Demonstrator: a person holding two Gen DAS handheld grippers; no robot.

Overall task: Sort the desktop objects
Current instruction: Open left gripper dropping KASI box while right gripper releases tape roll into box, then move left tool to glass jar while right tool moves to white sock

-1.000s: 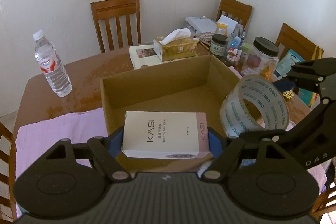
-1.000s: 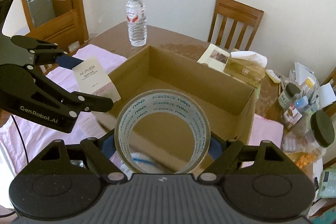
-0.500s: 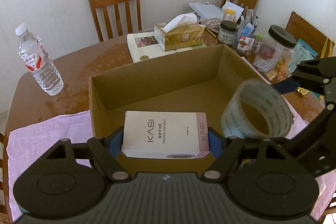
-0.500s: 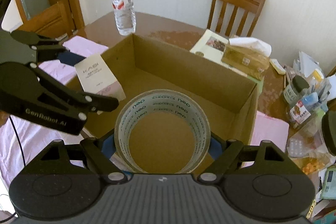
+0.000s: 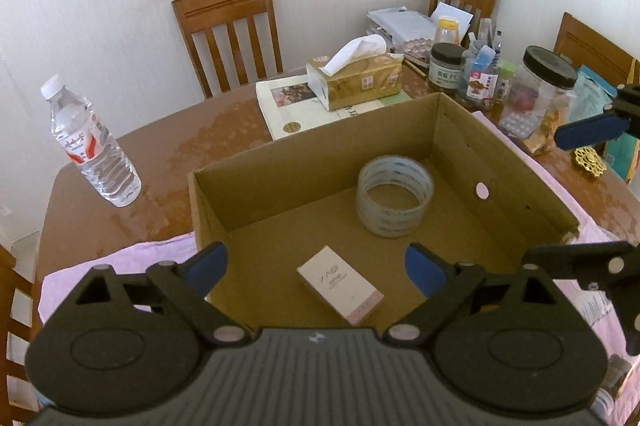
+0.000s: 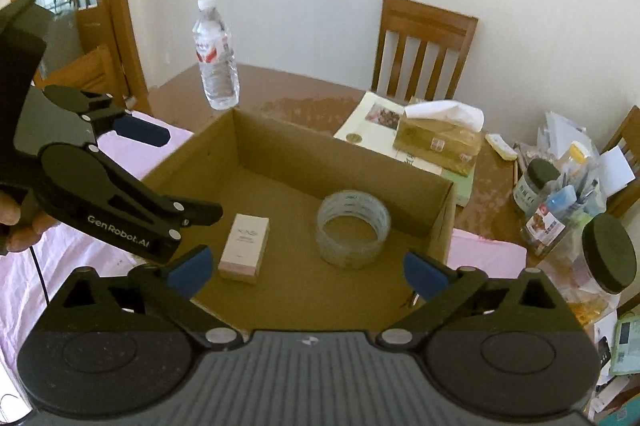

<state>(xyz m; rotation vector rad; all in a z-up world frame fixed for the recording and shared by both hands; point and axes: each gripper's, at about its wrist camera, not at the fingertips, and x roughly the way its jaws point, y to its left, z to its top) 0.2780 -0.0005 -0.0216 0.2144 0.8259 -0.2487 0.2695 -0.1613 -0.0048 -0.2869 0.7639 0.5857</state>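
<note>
An open cardboard box (image 5: 320, 154) (image 6: 348, 158) stands on the table. A white KASI carton (image 5: 339, 284) (image 6: 244, 243) lies flat on its floor. A roll of clear tape (image 5: 395, 195) (image 6: 353, 228) lies flat beside it, nearer the box's far right corner. My left gripper (image 5: 316, 268) is open and empty above the box's near edge, over the carton. My right gripper (image 6: 306, 270) is open and empty above the box, with the tape ahead of it. The left gripper also shows in the right wrist view (image 6: 132, 186).
A water bottle (image 5: 90, 150) stands at the left on the brown table (image 5: 160, 162). A tissue box (image 5: 354, 80) on a booklet, several jars (image 5: 544, 94) and papers crowd the far right. A pink cloth (image 5: 120, 262) lies under the box. Wooden chairs (image 5: 228, 30) ring the table.
Both grippers have opened and lifted. The KASI carton and the tape roll have dropped out of them and now lie on the box floor.
</note>
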